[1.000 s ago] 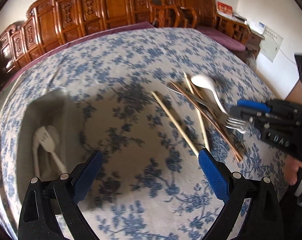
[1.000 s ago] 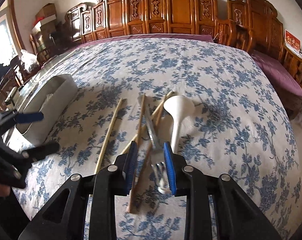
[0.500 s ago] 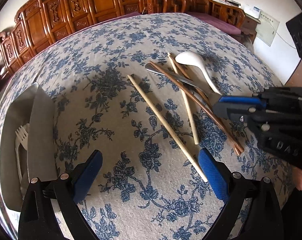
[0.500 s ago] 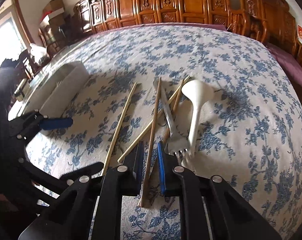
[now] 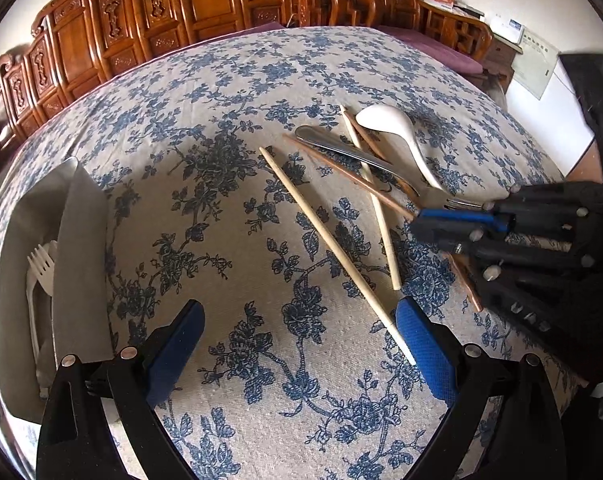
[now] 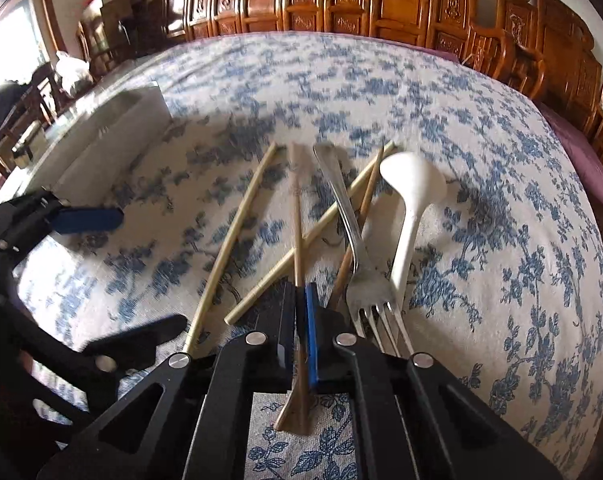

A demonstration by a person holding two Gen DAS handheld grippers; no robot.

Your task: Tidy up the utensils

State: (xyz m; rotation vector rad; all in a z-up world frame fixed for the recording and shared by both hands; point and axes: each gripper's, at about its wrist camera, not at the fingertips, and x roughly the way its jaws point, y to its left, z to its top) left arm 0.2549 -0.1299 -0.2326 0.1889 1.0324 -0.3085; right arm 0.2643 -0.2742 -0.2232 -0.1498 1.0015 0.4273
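Right wrist: right gripper (image 6: pixel 300 320) pinches brown chopstick (image 6: pixel 297 216) beside fork (image 6: pixel 359 264)

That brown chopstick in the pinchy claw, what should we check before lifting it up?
1. Right gripper shut on the dark brown wooden chopstick: ok.
2. Grip placement: near the thick end, so the long part may droop: cannot tell.
3. The chopstick crosses a pale bamboo chopstick, which might get dragged: not ok.
4. Silver metal fork and white plastic spoon lie close beside the claw: cannot tell if they touch it.
5. Left gripper open, holding nothing: ok.
6. Grey utensil tray has room: ok.
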